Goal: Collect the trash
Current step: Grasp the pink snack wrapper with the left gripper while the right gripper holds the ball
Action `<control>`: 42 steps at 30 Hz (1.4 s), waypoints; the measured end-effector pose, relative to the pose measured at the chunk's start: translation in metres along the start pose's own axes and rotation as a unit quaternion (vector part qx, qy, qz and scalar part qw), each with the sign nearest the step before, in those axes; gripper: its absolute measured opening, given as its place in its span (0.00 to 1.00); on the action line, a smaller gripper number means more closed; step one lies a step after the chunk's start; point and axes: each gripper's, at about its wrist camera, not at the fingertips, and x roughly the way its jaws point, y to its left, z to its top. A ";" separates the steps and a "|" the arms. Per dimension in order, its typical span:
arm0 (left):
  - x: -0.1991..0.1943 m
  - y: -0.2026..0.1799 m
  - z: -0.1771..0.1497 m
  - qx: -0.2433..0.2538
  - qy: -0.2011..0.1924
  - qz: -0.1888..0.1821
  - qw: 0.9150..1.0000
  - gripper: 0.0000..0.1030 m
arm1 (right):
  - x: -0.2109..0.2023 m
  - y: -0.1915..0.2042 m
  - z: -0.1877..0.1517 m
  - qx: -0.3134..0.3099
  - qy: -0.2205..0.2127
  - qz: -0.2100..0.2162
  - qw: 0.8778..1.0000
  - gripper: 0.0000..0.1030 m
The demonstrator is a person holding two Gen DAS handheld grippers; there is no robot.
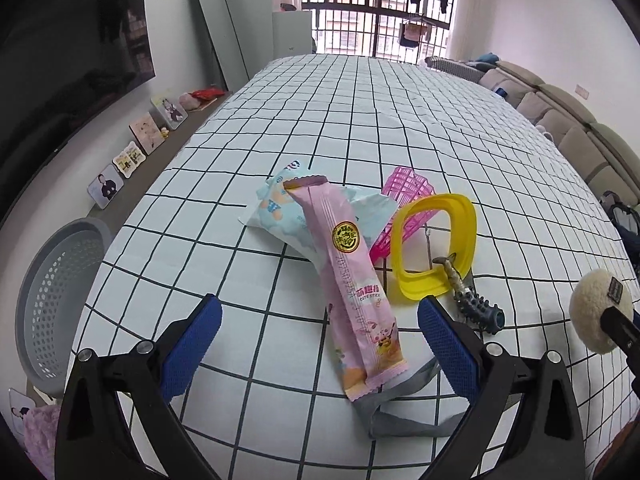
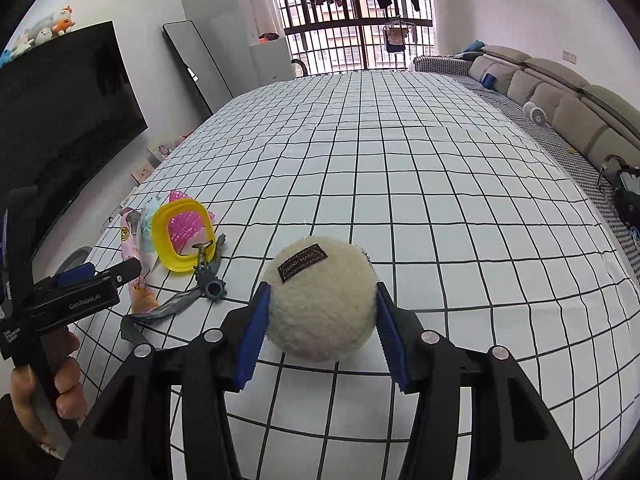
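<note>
A white cloth with a black grid is covering the table. Beside its left edge a grey perforated plastic basket is standing on the floor. The left tongs are hanging wide open over the near end of a long pink snack wrapper, gripping nothing. That wrapper is lying across a pale blue and white wrapper. Just right of them a yellow plastic ring-shaped frame is leaning against a pink plastic lattice piece, and a small metallic spiked fish-shaped toy is lying at the frame's foot. The right tongs are squeezing a cream fluffy ball with a black label.
</note>
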 end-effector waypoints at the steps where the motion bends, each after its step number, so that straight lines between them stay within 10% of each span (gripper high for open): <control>1: 0.003 -0.002 0.000 0.001 0.001 0.001 1.000 0.93 | 0.001 -0.001 -0.002 0.002 0.002 0.001 1.000 0.48; 16: 0.018 -0.005 -0.005 0.011 0.015 0.001 1.000 0.41 | 0.010 -0.003 -0.011 0.021 0.010 0.018 1.000 0.48; 42: -0.066 0.053 -0.010 -0.002 -0.054 0.013 0.998 0.38 | -0.003 0.058 -0.006 -0.006 0.001 0.042 0.999 0.48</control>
